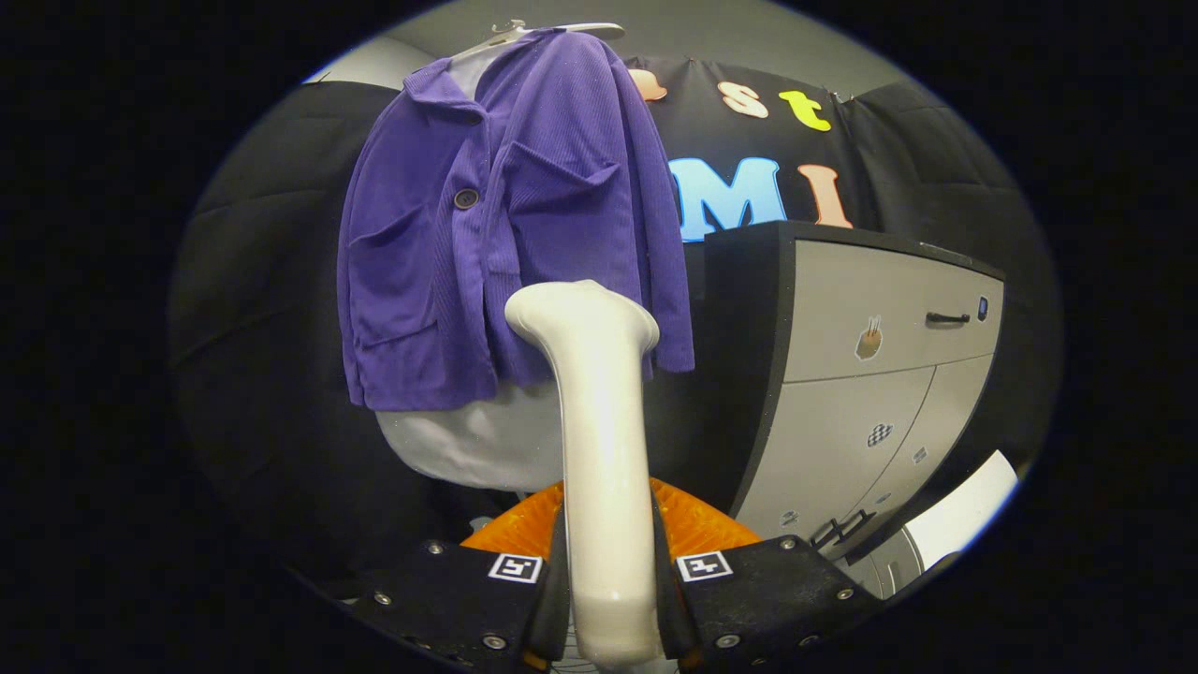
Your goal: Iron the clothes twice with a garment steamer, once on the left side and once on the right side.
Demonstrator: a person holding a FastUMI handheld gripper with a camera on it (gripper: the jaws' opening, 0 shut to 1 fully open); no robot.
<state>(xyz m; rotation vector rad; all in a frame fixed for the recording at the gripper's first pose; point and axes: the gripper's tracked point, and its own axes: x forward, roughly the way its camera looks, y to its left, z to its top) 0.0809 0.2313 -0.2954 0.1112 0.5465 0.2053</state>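
Gripper (608, 571) was clamped on the handle of the garment steamer (599, 440): both fingers pressed against the white shaft, one on each side, with no gap showing. The steamer rose from between the fingers toward 12 o'clock and ended in its angled head, which overlapped the lower hem region of the purple jacket (505, 234). Whether the head face touched the cloth or sat just short of it could not be told.

The jacket hung on a hanger (552, 31) at 12 o'clock beyond the fingers, over a pale undergarment (468, 440) that showed below its hem. One dark button was visible on the placket, with patch pockets on both panels. A grey cabinet (870, 374) with a black frame stood at roughly 2 to 3 o'clock of the steamer head, near the jacket's sleeve.

Judgement: the head sat low and just right of the placket, so a pass on one side appeared to be at its bottom end or about to begin; which pass of the two, not determinable.

To do the stroke well:
- keep the head face flat to the panel, light contact
- travel straight along 6–12 o'clock, slow and even
- stay clear of the button and pocket edges
- hold the clamp firm so the handle does not twist
- avoid pushing hard; the jacket hangs free and would likely swing.
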